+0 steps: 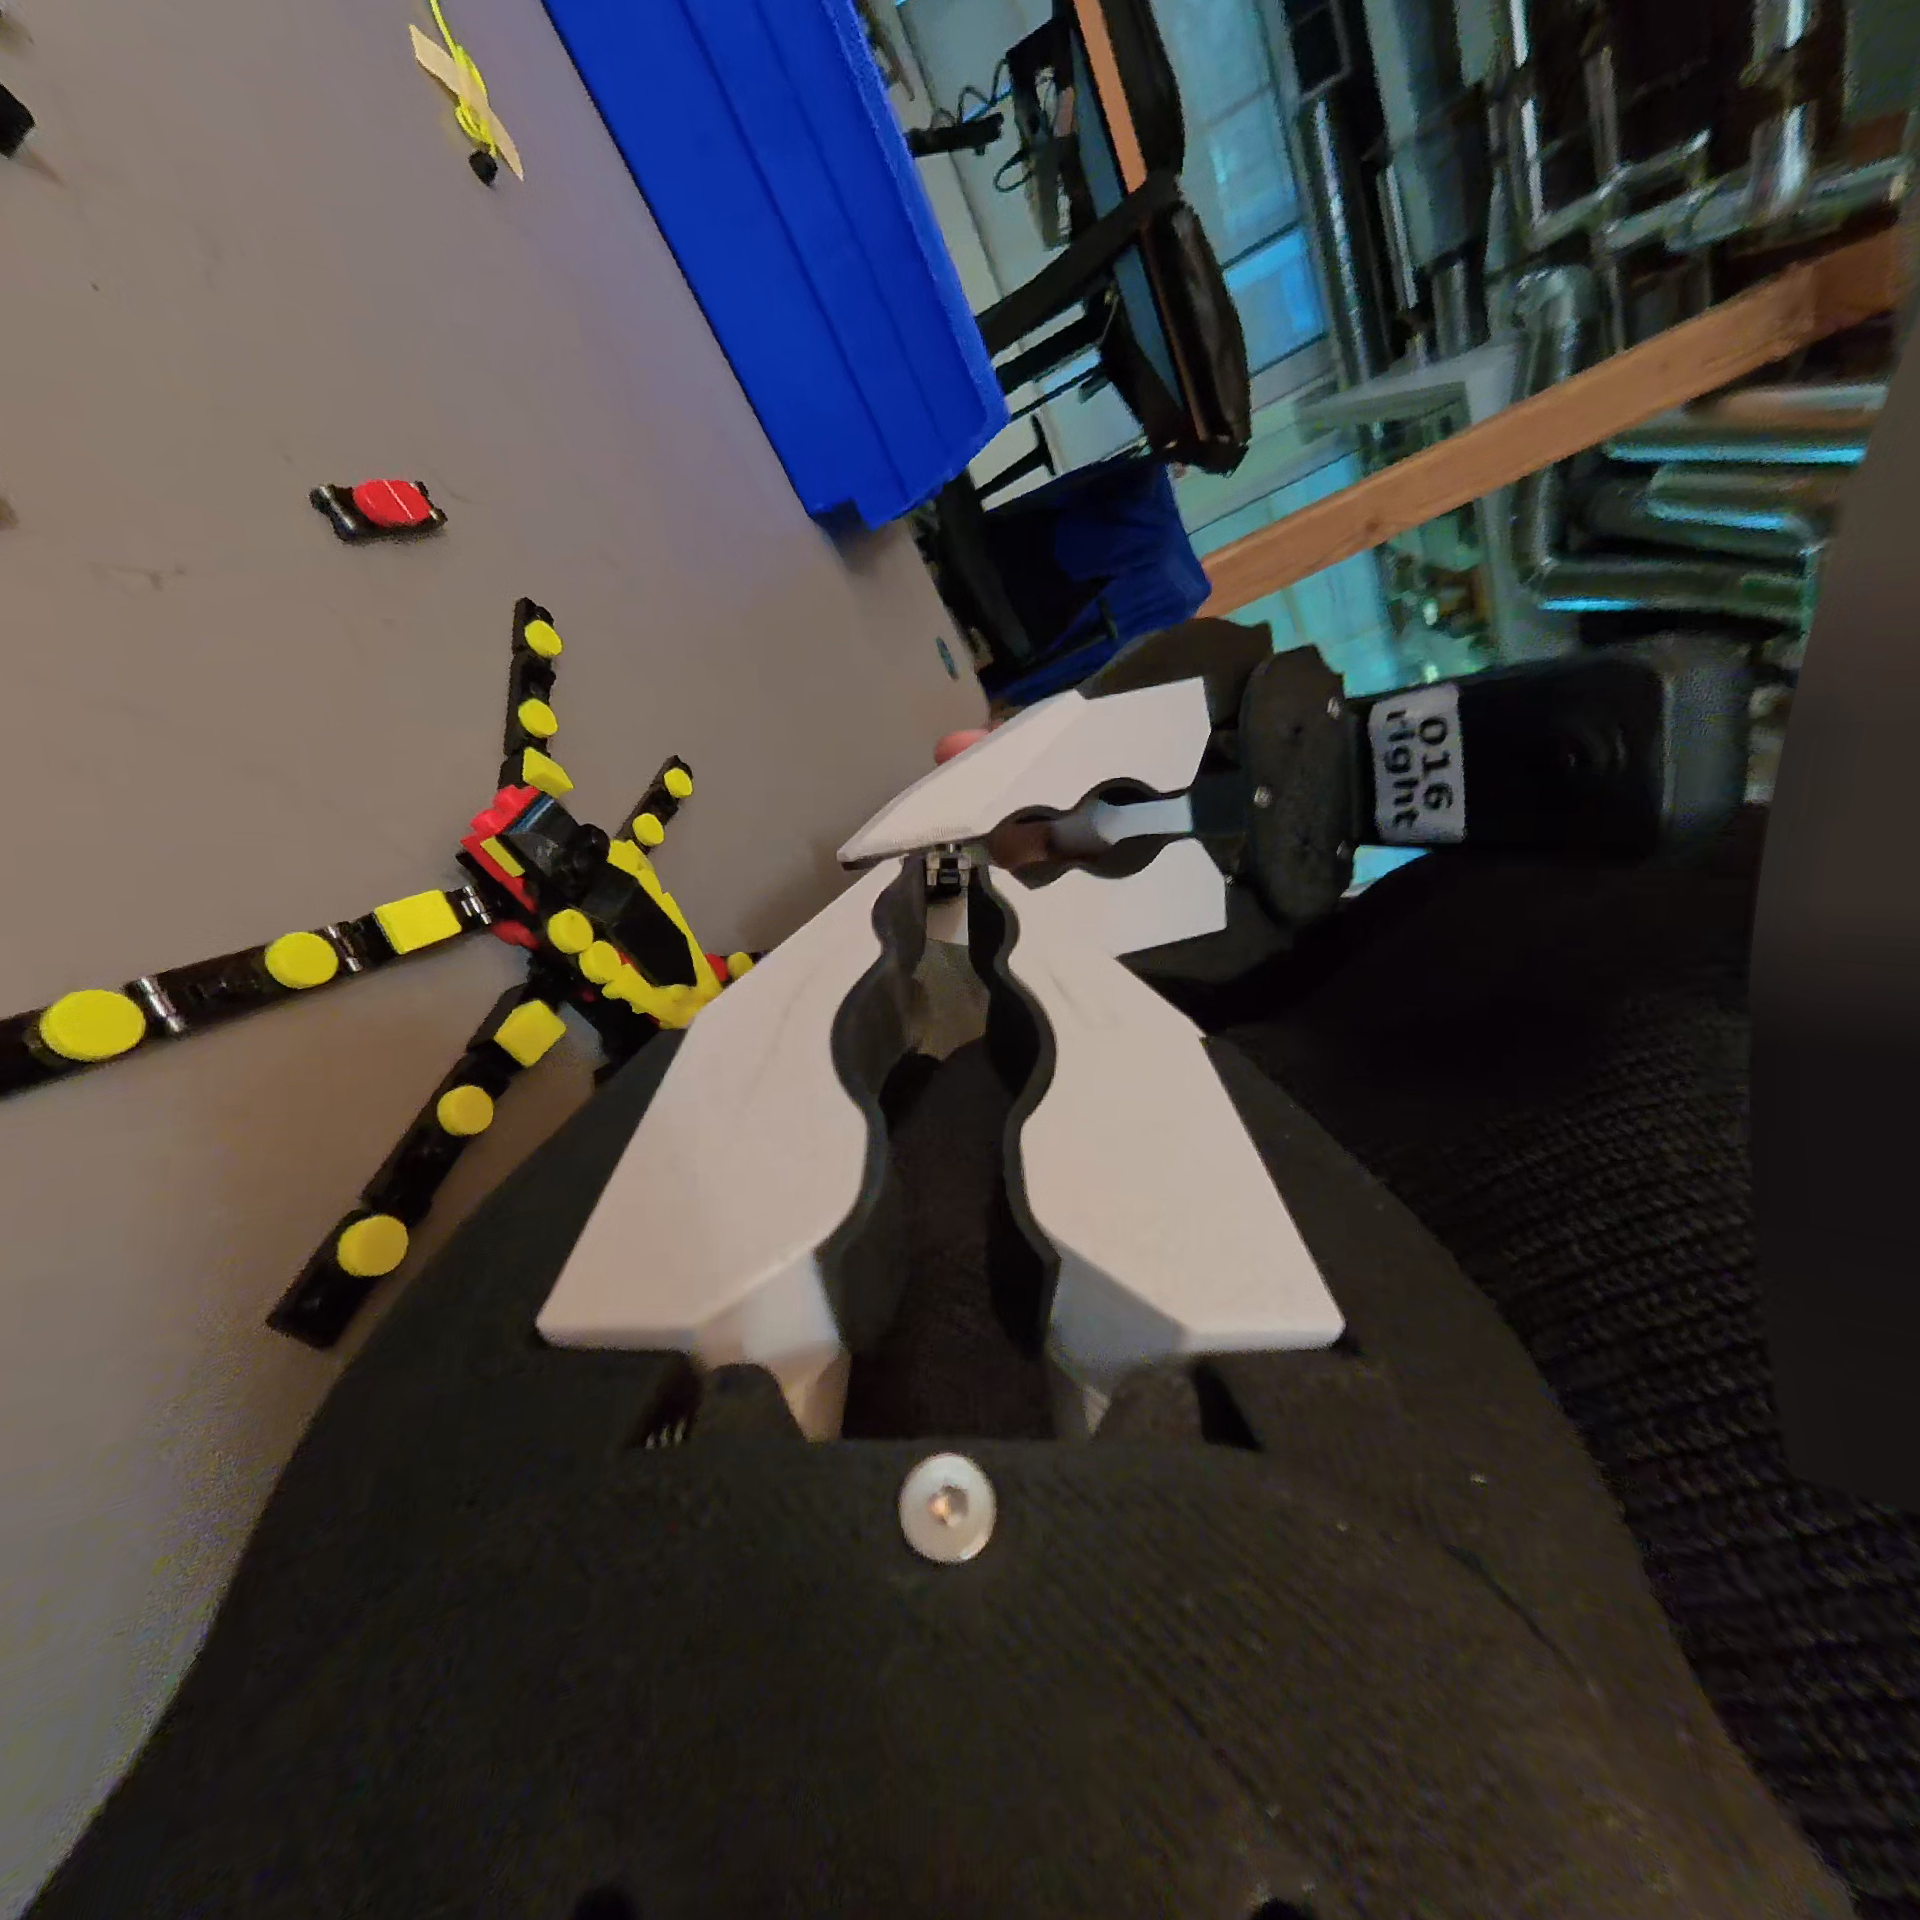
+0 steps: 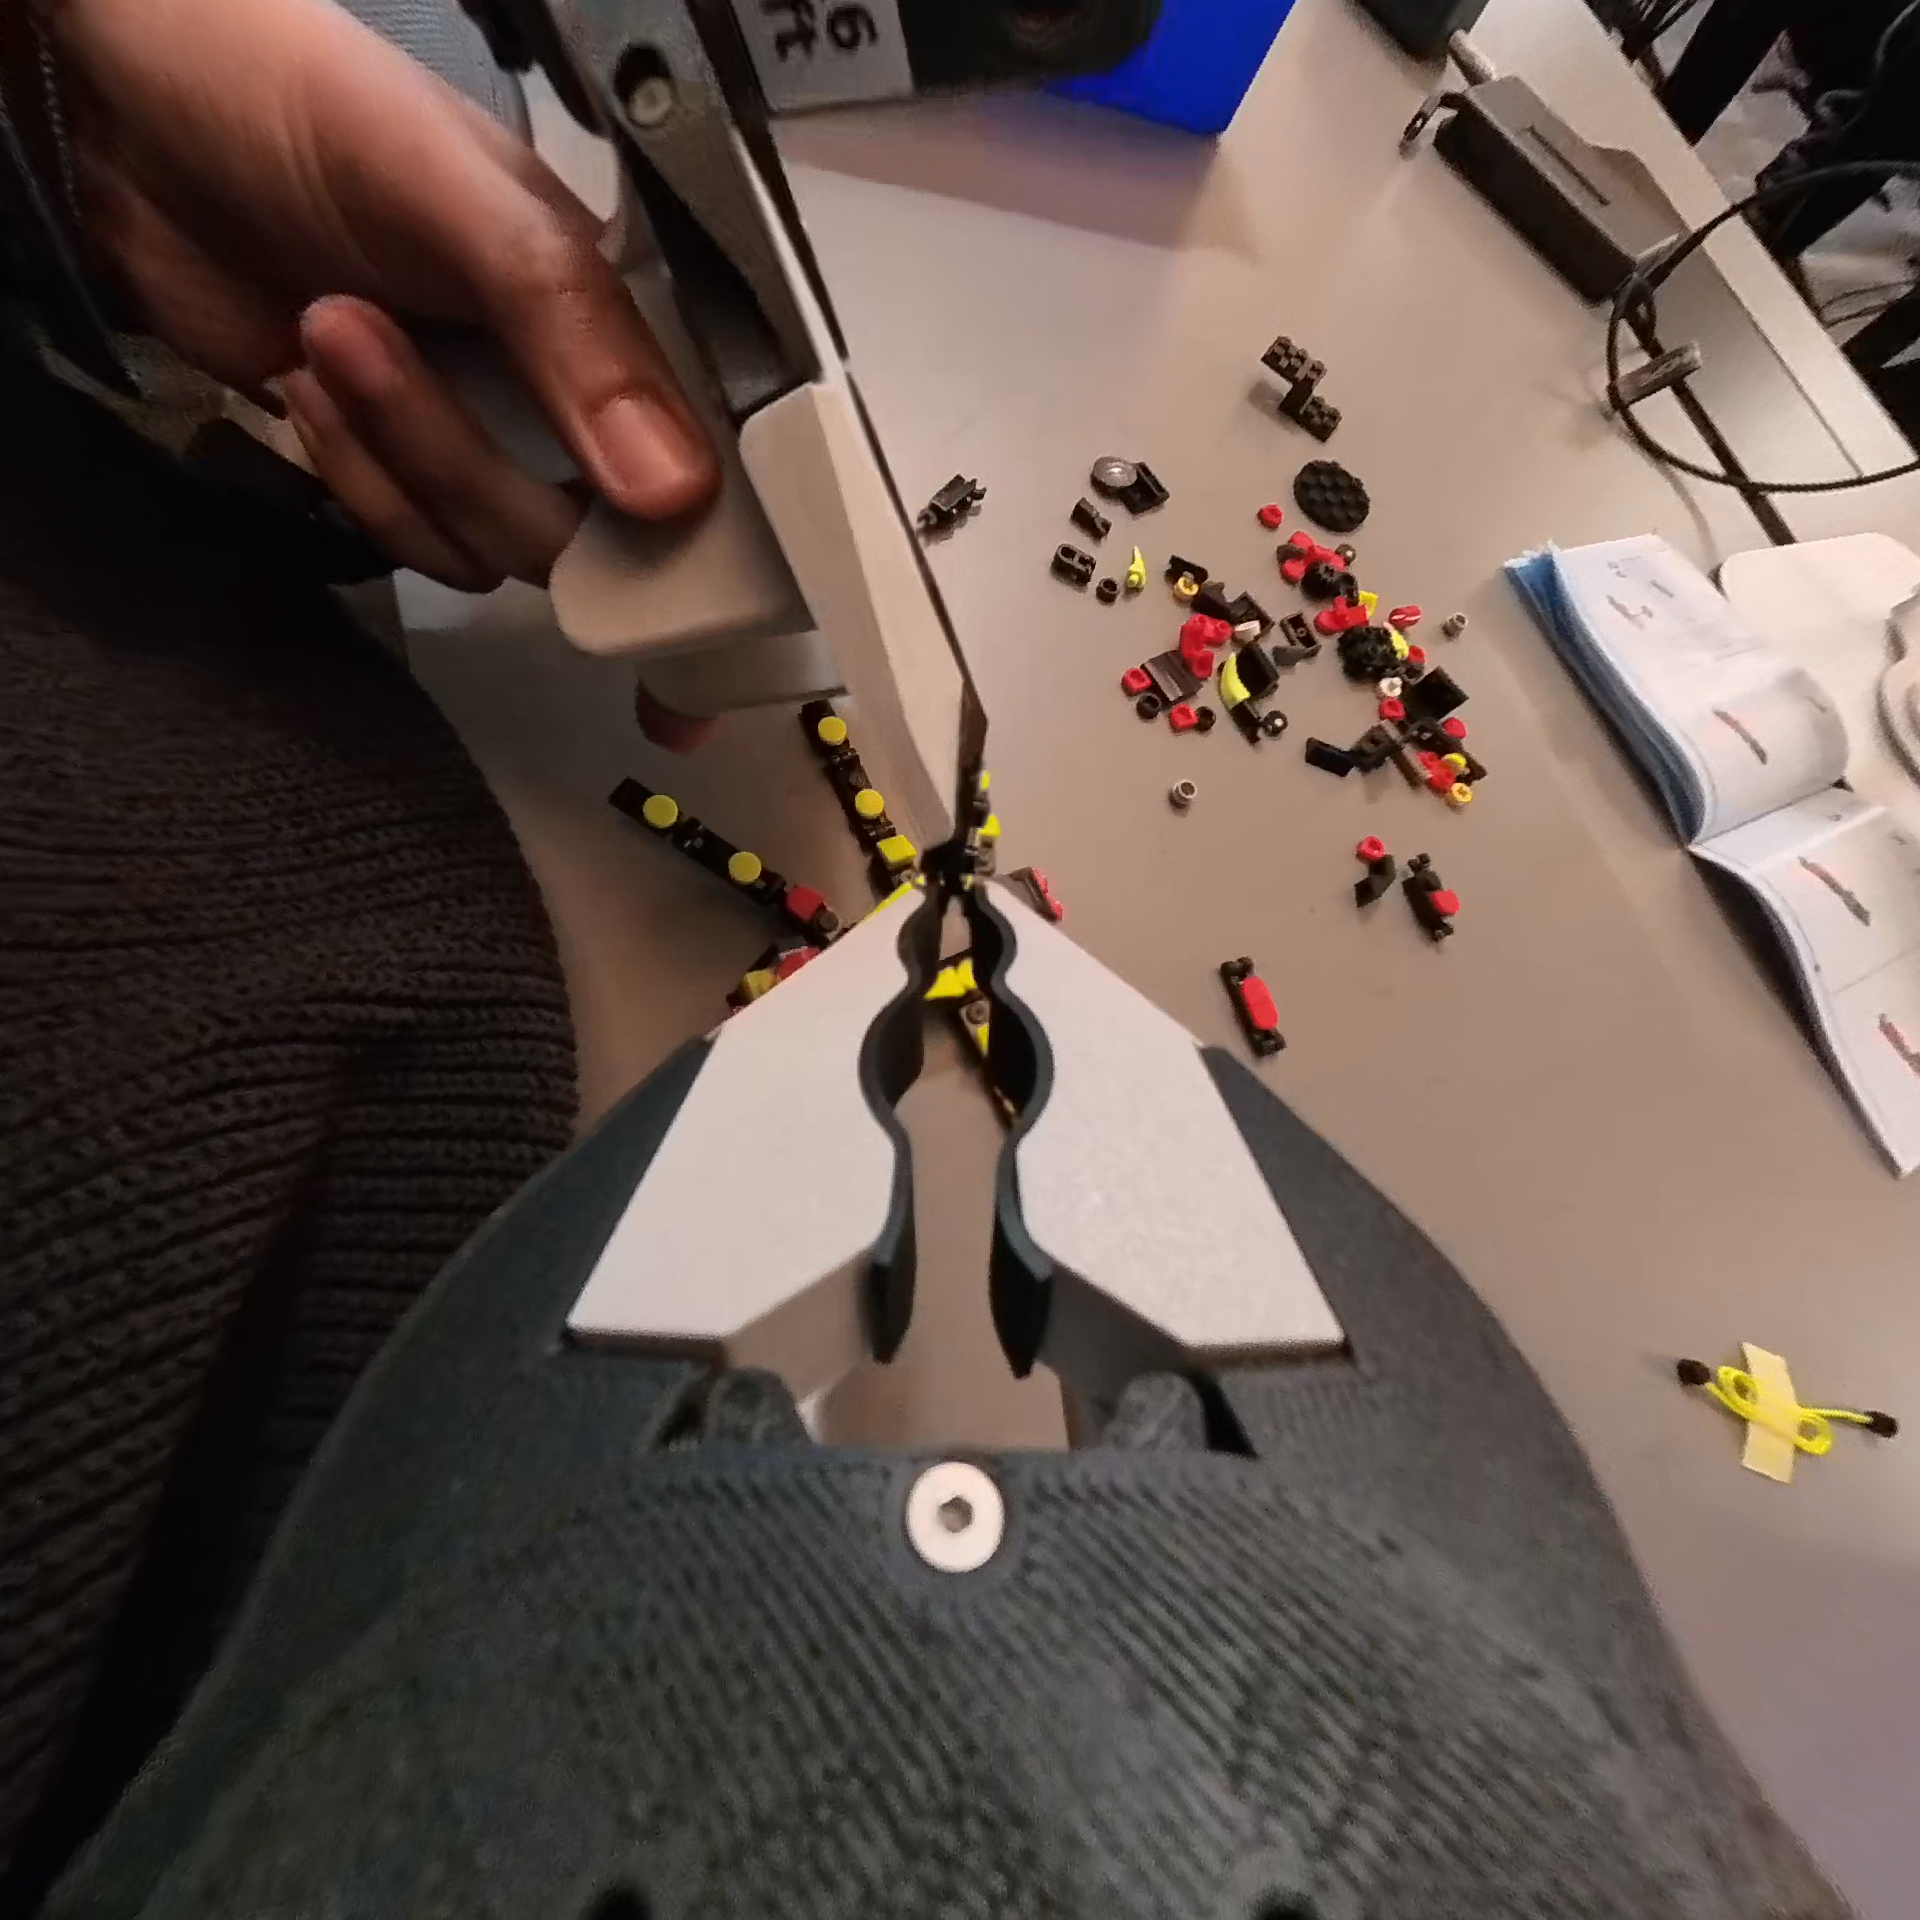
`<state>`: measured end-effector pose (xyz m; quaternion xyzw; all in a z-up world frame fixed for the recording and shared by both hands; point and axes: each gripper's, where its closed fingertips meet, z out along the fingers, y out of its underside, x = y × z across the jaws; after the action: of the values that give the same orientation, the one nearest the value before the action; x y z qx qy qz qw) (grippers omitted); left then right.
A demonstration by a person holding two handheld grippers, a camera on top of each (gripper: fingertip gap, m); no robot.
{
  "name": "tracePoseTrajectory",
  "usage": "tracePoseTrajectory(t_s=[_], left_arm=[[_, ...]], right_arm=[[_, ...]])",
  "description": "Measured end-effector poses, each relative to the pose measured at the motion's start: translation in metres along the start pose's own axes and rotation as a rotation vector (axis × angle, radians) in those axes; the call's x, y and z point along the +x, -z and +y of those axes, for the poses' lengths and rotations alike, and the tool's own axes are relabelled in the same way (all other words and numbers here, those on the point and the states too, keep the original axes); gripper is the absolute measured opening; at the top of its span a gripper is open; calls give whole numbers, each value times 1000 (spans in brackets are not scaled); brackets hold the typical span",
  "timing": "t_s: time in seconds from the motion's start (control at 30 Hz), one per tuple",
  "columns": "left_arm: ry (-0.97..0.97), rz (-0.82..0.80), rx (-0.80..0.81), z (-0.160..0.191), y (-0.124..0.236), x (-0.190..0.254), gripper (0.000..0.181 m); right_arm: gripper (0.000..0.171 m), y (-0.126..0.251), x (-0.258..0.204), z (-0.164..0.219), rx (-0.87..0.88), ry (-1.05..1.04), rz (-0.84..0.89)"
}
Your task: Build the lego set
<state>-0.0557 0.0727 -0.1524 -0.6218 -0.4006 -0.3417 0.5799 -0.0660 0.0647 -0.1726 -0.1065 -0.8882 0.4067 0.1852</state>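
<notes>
1. Matte grey plastic fingers with wavy black rubber liners form the left tool (image 1: 943, 871), mounted in a coarse, layered black printed body; its tips are pressed onto a tiny black-and-grey piece (image 1: 943, 868).
2. The right tool (image 2: 951, 868) has the same grey wedges and scalloped black pads, and its tips are also drawn together on that small piece, meeting the left tool's tips at an angle.
3. A hand (image 2: 395, 312) wraps the left tool's smooth grey handle, beside a dark ribbed knit sleeve (image 2: 260, 987).
4. Just beyond the tips, on the smooth grey tabletop (image 1: 312, 364), lies the lego model (image 1: 582, 914): a blocky red, black and yellow core with long black arms studded with round yellow tiles.
5. Farther off, loose pieces (image 2: 1340, 644) in glossy red, black and yellow are scattered, with an open paper instruction booklet (image 2: 1745, 748) beside them.
6. A ridged blue plastic bin (image 1: 790, 239) stands at the far edge.
</notes>
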Motion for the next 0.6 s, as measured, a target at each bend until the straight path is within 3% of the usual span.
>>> tracePoseTrajectory(t_s=[0.33,0.4,0.43,0.5,0.6], left_arm=[[-300,-196,-128,14,-2,-10,10],[-286,-168,-169,22,-5,-6,9],[-249,-102,-262,44,-13,1,10],[-205,-60,-277,59,-26,13,11],[-220,-148,-163,26,-12,-5,9]], right_arm=[[2,-3,2,9,-44,-43,2],[0,1,10,4,-14,-63,44],[0,4,25,4,-14,-72,113],[0,5,28,12,-23,-139,76],[0,6,28,17,-28,-148,89]])
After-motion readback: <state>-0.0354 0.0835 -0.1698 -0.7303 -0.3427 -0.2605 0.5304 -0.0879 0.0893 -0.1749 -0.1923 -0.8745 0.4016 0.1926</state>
